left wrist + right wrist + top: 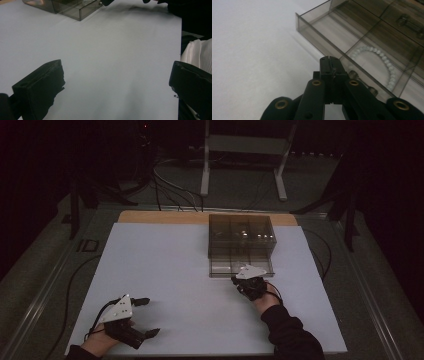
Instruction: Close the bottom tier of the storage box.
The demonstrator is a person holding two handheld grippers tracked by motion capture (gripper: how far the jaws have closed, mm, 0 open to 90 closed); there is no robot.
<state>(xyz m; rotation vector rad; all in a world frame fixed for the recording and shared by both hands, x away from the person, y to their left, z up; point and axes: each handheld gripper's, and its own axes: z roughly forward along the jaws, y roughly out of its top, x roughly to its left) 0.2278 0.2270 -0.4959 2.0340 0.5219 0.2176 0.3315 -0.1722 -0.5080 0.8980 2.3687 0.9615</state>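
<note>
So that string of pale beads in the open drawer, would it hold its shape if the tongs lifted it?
Probably not. The beads lie in a loose curve on the drawer floor, which suggests a floppy strand that would dangle from one pinch point. The round, glossy beads look slippery and apt to slide out. Being small, they are likely light, so a nudge might just skid them along the smooth floor.

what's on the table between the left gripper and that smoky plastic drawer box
Nothing. In the high view, bare white table stretches from the open left gripper to the drawer box; the left gripper view shows the same bare surface.
</note>
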